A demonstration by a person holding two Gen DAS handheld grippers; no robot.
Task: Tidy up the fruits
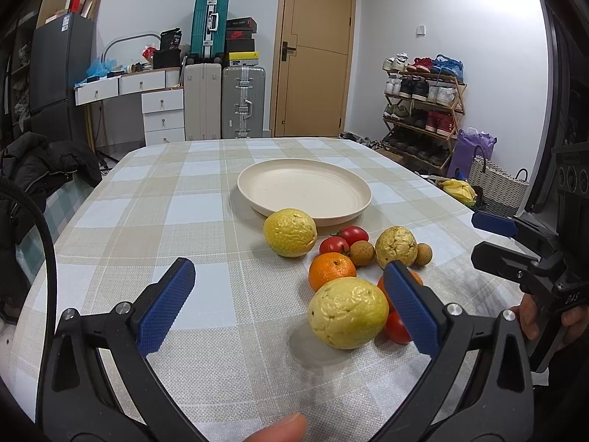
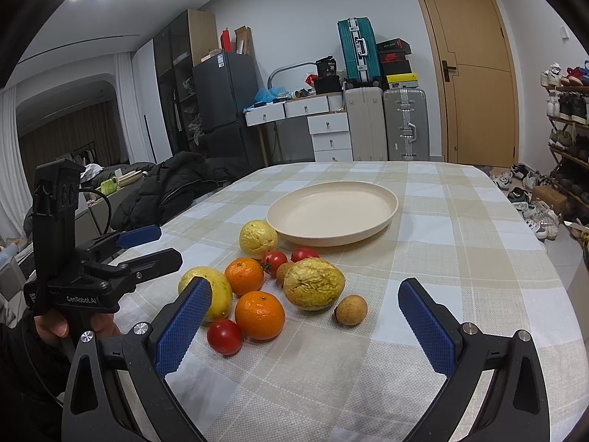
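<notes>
Both hand-held claws spread wide, gripping nothing, above a checked-cloth counter (image 2: 460, 221). Left claw (image 1: 291, 305) poised around a wrinkled yellow fruit (image 1: 348, 312); right claw (image 2: 305, 326) low before the fruit cluster: two oranges (image 2: 259, 315), three tomatoes (image 2: 224, 336), two more yellow fruits (image 2: 313, 283), small brown fruit (image 2: 351, 309). Beyond the cluster, a bare cream plate (image 2: 333, 237).

Mixed fruits (image 2: 259, 315) clustered on tablecloth, beside cream plate (image 2: 383, 221)
</notes>
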